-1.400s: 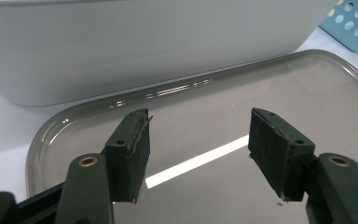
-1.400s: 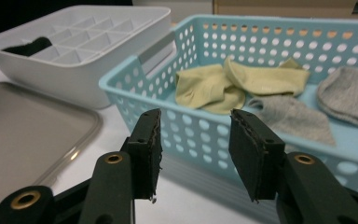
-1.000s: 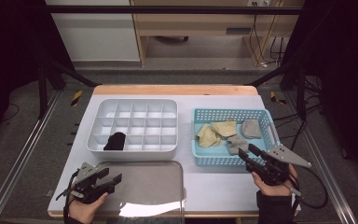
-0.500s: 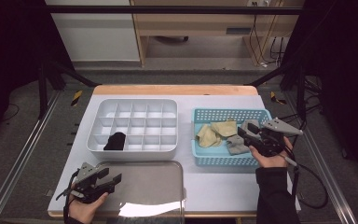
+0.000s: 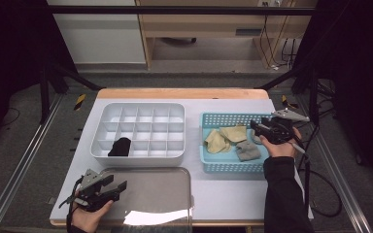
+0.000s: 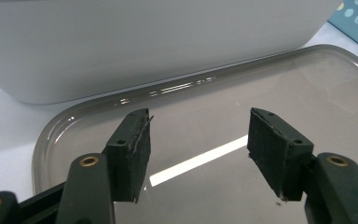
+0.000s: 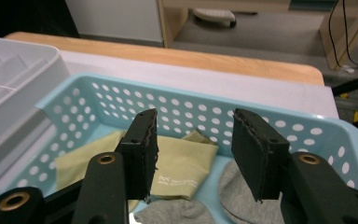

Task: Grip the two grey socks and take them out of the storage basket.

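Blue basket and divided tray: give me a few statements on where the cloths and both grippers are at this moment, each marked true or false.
1. The blue basket holds yellow cloths and grey ones. True.
2. The right gripper is clamped on a yellow cloth. False: its jaws stand open above the cloths, with nothing between them.
3. A black cloth lies in a front compartment of the white divided tray. True.
4. The left gripper holds the black cloth. False: it is open over the clear lid.
5. The basket stands left of the tray. False: right of it.
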`<state>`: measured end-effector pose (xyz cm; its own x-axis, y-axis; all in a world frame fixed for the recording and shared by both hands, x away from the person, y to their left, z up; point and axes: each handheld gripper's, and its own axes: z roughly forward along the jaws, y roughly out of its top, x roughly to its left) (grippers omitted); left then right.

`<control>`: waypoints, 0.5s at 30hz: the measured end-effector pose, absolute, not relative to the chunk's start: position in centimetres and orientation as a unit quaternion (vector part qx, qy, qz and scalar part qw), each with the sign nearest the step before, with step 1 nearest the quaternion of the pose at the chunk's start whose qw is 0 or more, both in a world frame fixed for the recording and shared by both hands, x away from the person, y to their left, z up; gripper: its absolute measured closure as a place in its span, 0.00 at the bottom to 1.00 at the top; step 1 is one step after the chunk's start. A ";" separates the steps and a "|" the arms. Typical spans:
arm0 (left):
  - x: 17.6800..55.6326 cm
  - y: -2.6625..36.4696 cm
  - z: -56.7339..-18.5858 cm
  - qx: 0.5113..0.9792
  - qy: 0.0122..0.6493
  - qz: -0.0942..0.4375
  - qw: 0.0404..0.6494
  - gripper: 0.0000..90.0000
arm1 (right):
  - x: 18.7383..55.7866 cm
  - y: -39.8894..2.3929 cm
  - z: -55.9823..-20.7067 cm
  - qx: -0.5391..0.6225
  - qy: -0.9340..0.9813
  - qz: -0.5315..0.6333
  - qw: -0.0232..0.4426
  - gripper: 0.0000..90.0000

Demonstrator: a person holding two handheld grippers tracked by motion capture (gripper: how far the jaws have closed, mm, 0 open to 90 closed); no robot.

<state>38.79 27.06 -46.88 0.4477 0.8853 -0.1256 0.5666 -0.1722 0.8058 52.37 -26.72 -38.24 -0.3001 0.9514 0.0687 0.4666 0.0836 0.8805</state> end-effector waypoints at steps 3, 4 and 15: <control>38.8 27.1 -46.9 0.742 0.489 0.191 0.417 0.43 | 53.1 -26.8 -38.7 0.527 0.681 0.423 0.282 0.55; 38.8 27.1 -46.9 0.742 0.489 0.191 0.417 0.43 | 53.2 -26.8 -38.8 0.529 0.681 0.421 0.282 0.54; 38.8 27.0 -46.9 0.744 0.487 0.192 0.416 0.43 | 55.3 -27.3 -41.1 0.552 0.690 0.381 0.272 0.54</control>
<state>38.79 27.01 -46.94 0.4517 0.8841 -0.1195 0.5652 -0.1800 0.8051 55.31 -27.33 -41.10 -0.2418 0.9693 0.0452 0.5544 0.0998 0.8262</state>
